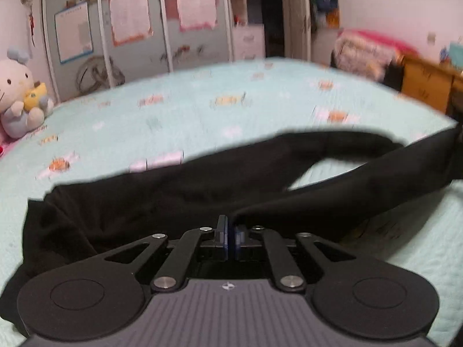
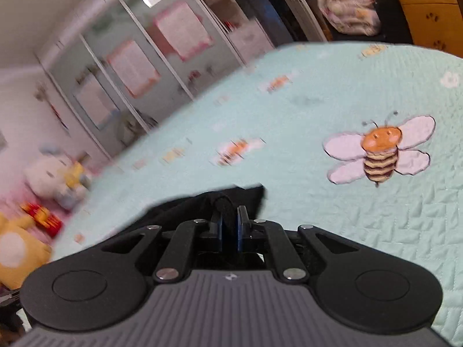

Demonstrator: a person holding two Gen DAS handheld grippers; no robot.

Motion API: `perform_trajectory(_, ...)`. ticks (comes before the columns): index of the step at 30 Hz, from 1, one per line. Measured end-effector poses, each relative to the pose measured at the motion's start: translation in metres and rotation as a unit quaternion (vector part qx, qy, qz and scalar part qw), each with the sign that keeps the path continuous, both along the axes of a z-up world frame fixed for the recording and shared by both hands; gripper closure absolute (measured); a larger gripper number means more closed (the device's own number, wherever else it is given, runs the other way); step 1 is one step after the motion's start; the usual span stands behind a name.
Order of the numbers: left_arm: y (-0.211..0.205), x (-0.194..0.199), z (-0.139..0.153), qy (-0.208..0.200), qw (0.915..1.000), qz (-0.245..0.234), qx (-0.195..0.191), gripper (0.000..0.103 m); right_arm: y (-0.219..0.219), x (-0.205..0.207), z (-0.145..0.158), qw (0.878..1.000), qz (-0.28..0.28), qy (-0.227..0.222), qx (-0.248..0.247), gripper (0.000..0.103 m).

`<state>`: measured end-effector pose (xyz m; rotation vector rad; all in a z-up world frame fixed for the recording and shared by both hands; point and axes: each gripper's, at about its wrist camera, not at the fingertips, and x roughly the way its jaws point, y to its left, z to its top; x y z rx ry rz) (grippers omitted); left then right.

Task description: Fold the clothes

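No text, number or brand name is showing clearly enough to read in either view. The sheets hanging on the wardrobe doors are carrying rows of print, but blur is smearing them into grey lines. The framed board beside them is showing a dark heading that cannot be made out. A small round emblem is sitting on the grey ribbed housing of the left gripper, without letters.
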<state>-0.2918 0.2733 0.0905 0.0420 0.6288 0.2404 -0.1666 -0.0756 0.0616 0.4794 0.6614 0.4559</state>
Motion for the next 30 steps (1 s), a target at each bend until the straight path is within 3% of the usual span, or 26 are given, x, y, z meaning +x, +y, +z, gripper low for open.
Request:
perform_trajectory(1, 0.000, 0.004, -0.009, 0.008, 0.9999, 0.010, 0.005, 0.090, 0.000, 0.007, -0.007, 1.000, -0.011, 0.007, 0.000, 0.078)
perform_trajectory(3, -0.001, 0.011, -0.019, 0.007, 0.9996, 0.025, 0.012, 0.086, 0.002, 0.016, -0.021, 0.999, -0.032, 0.012, 0.000, 0.071)
perform_trajectory(6, 0.003, 0.018, -0.020, -0.006, 0.9991, 0.042, -0.001, 0.064, 0.004, 0.009, -0.029, 0.999, -0.051, -0.002, -0.011, 0.067)
perform_trajectory(8, 0.007, 0.024, -0.020, -0.007, 0.9990, 0.042, -0.014, 0.063, -0.002, -0.003, -0.032, 0.997, -0.077, -0.018, -0.007, 0.065)
perform_trajectory(10, 0.011, 0.031, -0.021, 0.000, 0.9990, 0.040, -0.017, 0.063, -0.014, -0.009, -0.036, 0.993, -0.109, -0.032, -0.007, 0.046)
perform_trajectory(11, 0.012, 0.035, -0.022, 0.003, 0.9990, 0.040, -0.018, 0.063, -0.019, -0.006, -0.037, 0.992, -0.119, -0.029, -0.007, 0.043)
perform_trajectory(13, 0.015, 0.044, -0.024, 0.009, 0.9984, 0.051, -0.024, 0.062, -0.027, 0.003, -0.040, 0.991, -0.135, -0.018, -0.008, 0.043)
perform_trajectory(17, 0.023, 0.047, -0.028, 0.010, 0.9929, 0.087, -0.080, 0.059, -0.031, 0.011, -0.047, 0.992, -0.120, 0.048, 0.007, 0.043)
perform_trajectory(22, 0.024, 0.033, -0.026, 0.000, 0.9869, 0.106, -0.122, 0.053, -0.036, -0.018, -0.068, 0.981, -0.122, 0.127, 0.084, 0.043)
perform_trajectory(24, 0.024, 0.020, -0.021, -0.013, 0.9840, 0.108, -0.141, 0.050, -0.037, -0.027, -0.072, 0.978, -0.120, 0.128, 0.117, 0.043)
perform_trajectory(28, 0.028, -0.010, -0.014, -0.033, 0.9766, 0.119, -0.176, 0.049, -0.024, -0.014, -0.077, 0.976, -0.102, 0.133, 0.137, 0.043)
perform_trajectory(30, 0.034, -0.034, -0.013, -0.044, 0.9672, 0.140, -0.207, 0.048, -0.014, -0.007, -0.080, 0.977, -0.094, 0.125, 0.143, 0.043)
